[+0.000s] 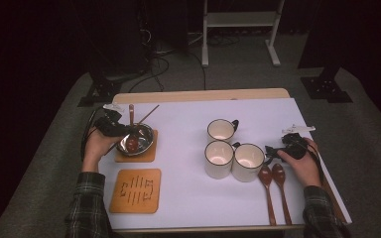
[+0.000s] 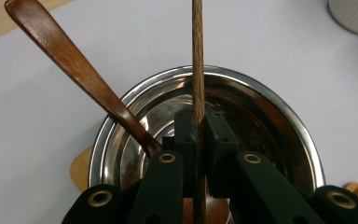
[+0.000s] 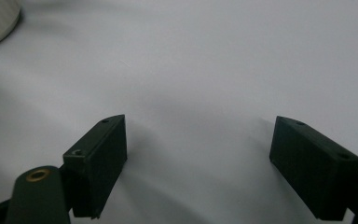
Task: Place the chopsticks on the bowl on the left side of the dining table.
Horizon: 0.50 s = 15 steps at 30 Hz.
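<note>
We can read no text, label, brand, number or sign anywhere in these pictures. The nearer wooden coaster (image 1: 135,190) carries a pattern of dark cut lines, but we cannot make letters out of it. The small white tags on top of the left gripper (image 1: 113,107) and the right gripper (image 1: 298,129) are too small and blurred for us to read anything on them. The three cups (image 1: 229,151), the steel bowl (image 2: 279,126) and the white table cover (image 1: 188,148) show us plain surfaces without print.
</note>
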Each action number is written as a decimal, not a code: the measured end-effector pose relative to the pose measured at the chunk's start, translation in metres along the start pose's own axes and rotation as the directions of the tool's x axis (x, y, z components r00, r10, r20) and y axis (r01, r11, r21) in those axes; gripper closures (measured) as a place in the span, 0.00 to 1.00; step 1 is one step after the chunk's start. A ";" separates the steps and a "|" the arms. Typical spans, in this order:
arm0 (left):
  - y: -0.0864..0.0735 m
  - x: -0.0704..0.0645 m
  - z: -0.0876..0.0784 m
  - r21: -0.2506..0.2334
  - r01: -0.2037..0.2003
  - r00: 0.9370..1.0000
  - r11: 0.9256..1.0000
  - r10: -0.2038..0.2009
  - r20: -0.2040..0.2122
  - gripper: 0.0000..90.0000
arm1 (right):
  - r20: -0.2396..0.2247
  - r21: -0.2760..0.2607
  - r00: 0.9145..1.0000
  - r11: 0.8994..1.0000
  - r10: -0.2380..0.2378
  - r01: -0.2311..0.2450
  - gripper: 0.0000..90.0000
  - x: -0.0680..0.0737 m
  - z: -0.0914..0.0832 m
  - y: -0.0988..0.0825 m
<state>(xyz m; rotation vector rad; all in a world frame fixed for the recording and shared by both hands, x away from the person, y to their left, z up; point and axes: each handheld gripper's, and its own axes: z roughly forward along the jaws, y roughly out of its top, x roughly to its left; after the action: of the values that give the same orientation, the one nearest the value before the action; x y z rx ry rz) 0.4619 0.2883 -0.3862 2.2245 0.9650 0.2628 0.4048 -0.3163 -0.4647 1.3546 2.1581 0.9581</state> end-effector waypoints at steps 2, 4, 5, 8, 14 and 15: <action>-0.002 0.002 0.000 0.007 0.005 1.000 1.000 -0.005 -0.004 0.94 | 0.001 0.000 1.000 1.000 -0.001 0.001 0.19 0.000 0.000 0.000; -0.003 0.003 0.000 0.000 0.006 1.000 1.000 -0.006 -0.001 0.94 | 0.001 0.000 1.000 1.000 -0.001 0.001 0.19 0.000 0.000 0.000; -0.004 0.004 -0.001 0.001 0.007 1.000 1.000 -0.007 -0.001 0.94 | 0.001 0.000 1.000 1.000 -0.001 0.001 0.19 0.000 0.000 0.000; -0.005 0.004 0.000 0.005 0.010 1.000 1.000 -0.010 0.000 0.94 | 0.001 0.000 1.000 1.000 -0.001 0.001 0.19 0.000 0.000 0.000; -0.006 0.006 0.004 0.019 0.013 1.000 1.000 -0.013 -0.003 0.94 | 0.001 0.000 1.000 1.000 0.000 0.000 0.19 0.000 0.000 0.000; -0.007 0.006 0.004 0.020 0.014 1.000 1.000 -0.014 -0.001 0.94 | 0.001 0.000 1.000 1.000 -0.001 0.001 0.19 0.000 0.000 0.000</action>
<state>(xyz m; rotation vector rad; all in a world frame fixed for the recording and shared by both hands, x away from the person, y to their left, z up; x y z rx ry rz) 0.4643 0.2940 -0.3947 2.2353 0.9874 0.2482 0.4047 -0.3162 -0.4647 1.3540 2.1579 0.9573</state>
